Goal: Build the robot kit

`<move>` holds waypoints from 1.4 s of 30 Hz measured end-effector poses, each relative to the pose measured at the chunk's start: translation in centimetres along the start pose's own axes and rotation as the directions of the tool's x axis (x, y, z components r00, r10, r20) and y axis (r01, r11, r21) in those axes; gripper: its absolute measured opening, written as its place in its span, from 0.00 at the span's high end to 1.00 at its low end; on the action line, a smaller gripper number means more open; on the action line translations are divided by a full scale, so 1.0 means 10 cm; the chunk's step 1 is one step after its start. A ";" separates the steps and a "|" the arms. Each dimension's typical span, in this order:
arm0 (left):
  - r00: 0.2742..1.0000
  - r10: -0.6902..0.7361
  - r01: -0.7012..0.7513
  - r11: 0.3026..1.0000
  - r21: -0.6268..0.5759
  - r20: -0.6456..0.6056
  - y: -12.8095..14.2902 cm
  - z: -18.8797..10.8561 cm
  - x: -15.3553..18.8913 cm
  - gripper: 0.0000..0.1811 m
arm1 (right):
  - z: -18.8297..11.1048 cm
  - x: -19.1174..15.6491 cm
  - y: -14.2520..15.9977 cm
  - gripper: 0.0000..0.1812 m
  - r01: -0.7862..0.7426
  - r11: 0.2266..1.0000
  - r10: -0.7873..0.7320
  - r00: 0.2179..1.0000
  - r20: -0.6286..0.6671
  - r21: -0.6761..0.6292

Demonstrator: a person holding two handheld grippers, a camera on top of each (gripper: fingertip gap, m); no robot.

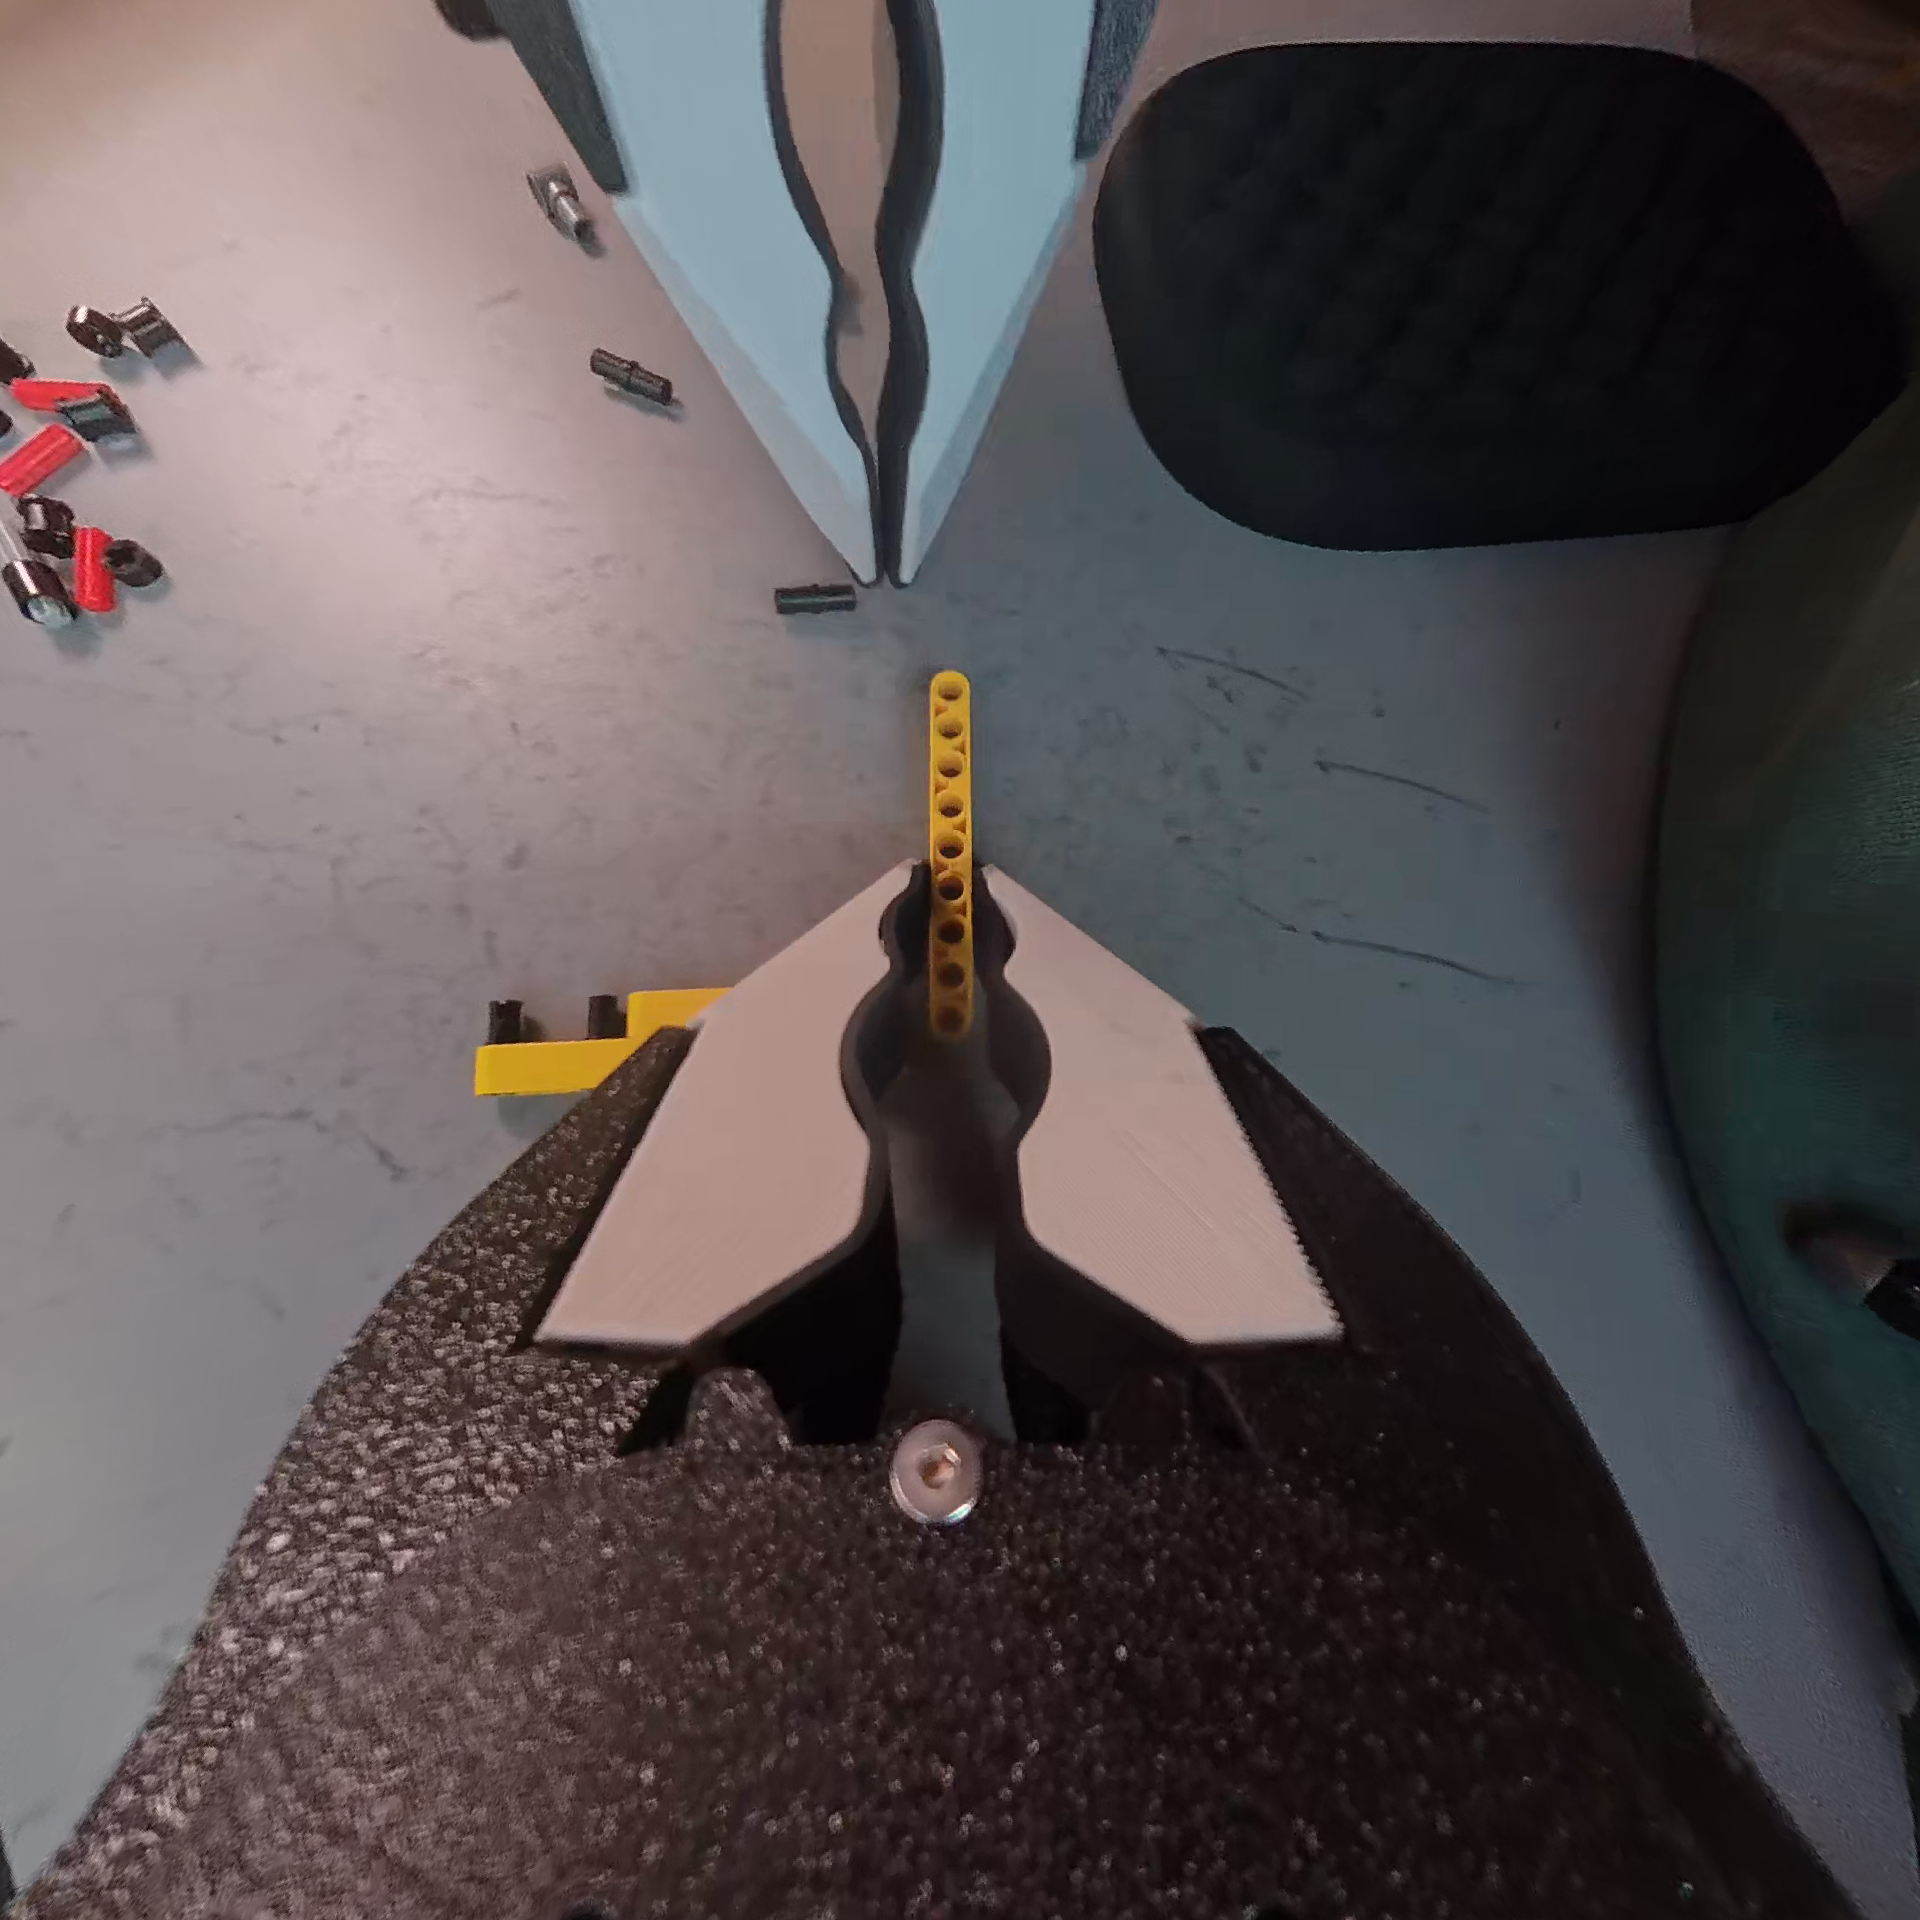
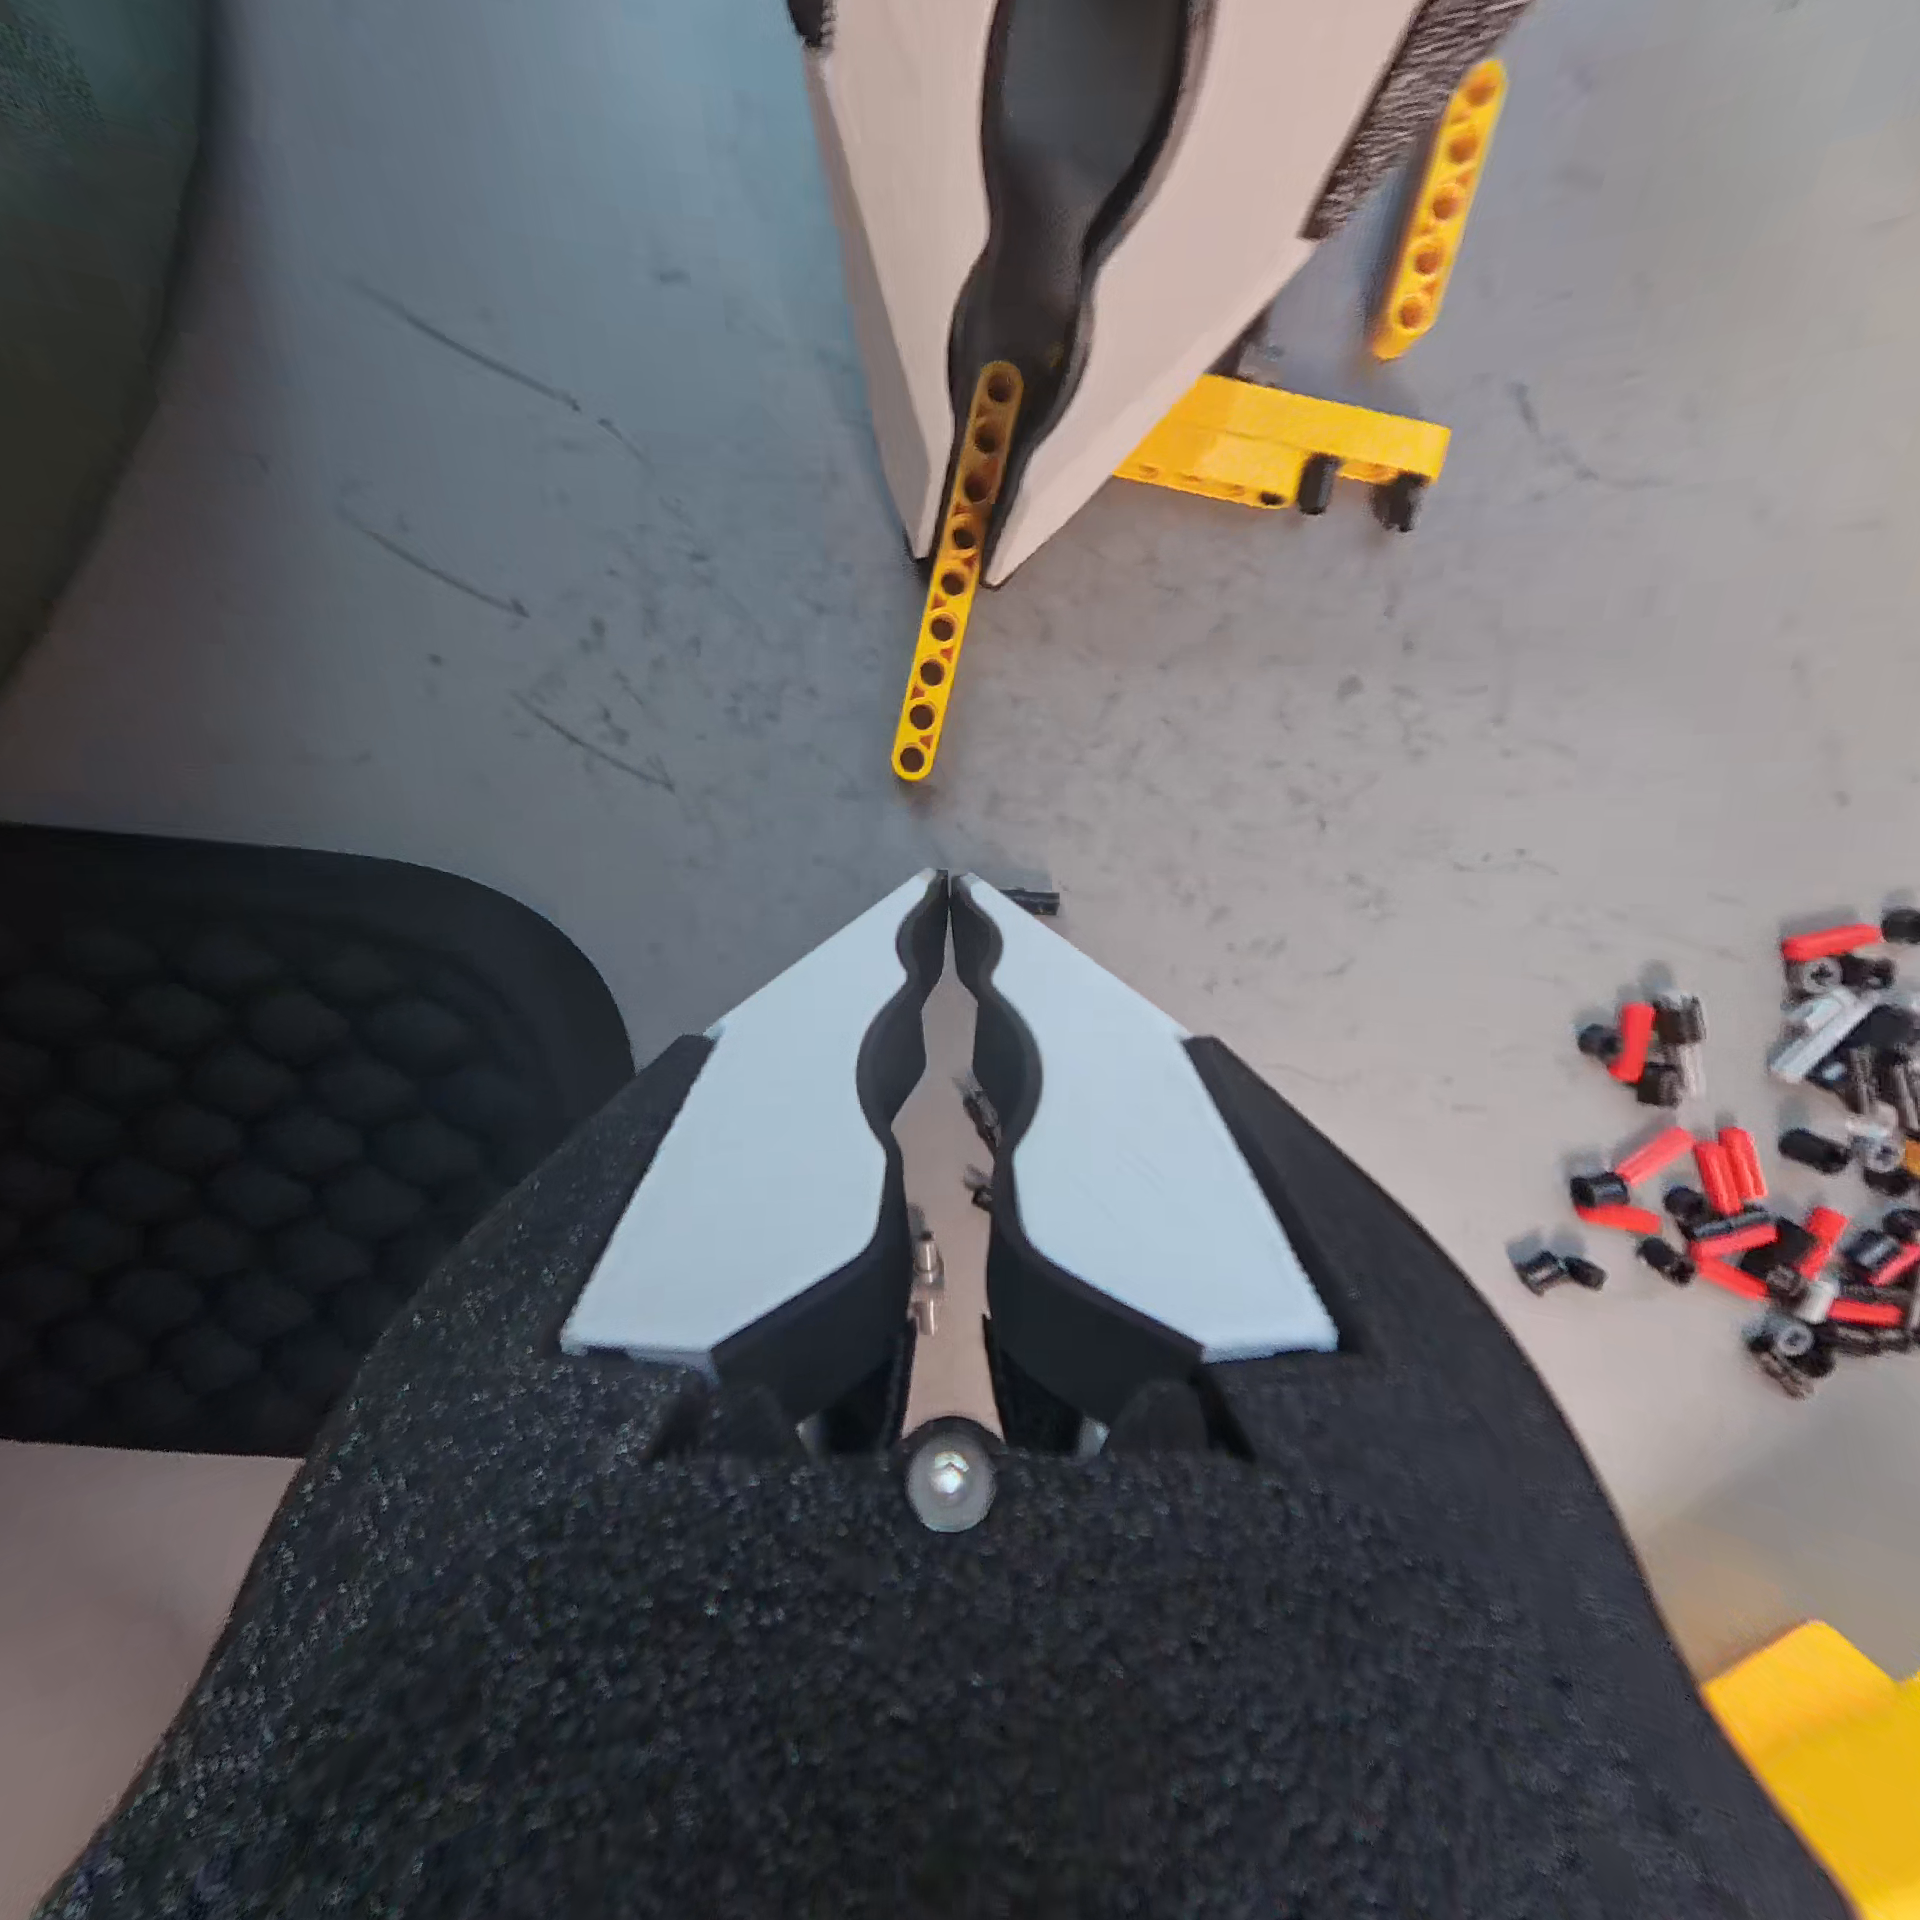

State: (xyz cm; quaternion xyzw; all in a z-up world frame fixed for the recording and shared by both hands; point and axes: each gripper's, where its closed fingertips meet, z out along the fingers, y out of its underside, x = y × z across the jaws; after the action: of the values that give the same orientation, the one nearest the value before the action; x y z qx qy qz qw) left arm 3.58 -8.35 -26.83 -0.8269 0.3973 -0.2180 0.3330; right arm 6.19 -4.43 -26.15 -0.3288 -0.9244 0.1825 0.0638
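The left tongs [image 1: 948,868] are clamped on a long yellow perforated beam [image 1: 949,821], gripping it along its near half, so that the far half projects forward above the grey counter [image 1: 312,779]. The right tongs [image 2: 948,881] are pressed together at the tips and hold nothing that can be seen; they point toward the beam's free end from the opposite side, near it but apart. A small black pin [image 2: 1031,896] lies on the counter just beside the right tips. A yellow block assembly with black pins [image 2: 1288,447] sits beside the left tongs, a second yellow beam [image 2: 1439,208] behind it. A scatter of red and black connectors [image 2: 1766,1174] lies well apart.
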 end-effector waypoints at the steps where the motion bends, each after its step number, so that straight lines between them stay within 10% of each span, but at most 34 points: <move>1: 1.000 0.002 -0.002 1.000 0.000 0.001 0.00 0.00 0.00 0.96 | -0.05 0.04 0.00 0.98 -0.046 0.998 0.046 0.999 -0.010 0.040; 17: 0.998 0.003 -0.004 1.000 0.023 0.057 0.00 -0.05 -0.03 0.92 | 0.03 0.15 0.09 0.94 -0.515 0.817 0.556 0.823 -0.117 0.260; 29: 0.967 -0.219 0.248 0.928 0.278 -0.130 -0.40 -0.29 0.00 0.90 | -0.30 0.07 -0.43 0.98 -0.025 0.964 0.121 0.929 -0.351 0.266; 42: 0.929 -0.136 0.284 0.859 0.427 -0.344 -0.63 -0.58 0.27 0.98 | -0.59 -0.13 -0.84 0.98 0.074 0.873 0.107 0.935 -0.337 0.482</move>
State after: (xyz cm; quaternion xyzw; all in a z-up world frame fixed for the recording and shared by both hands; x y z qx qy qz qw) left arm 4.77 -9.79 -18.10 -0.7169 0.2852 -0.4666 0.4324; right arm 3.69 -9.52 -17.49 -0.3375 -0.8188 0.3476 0.3080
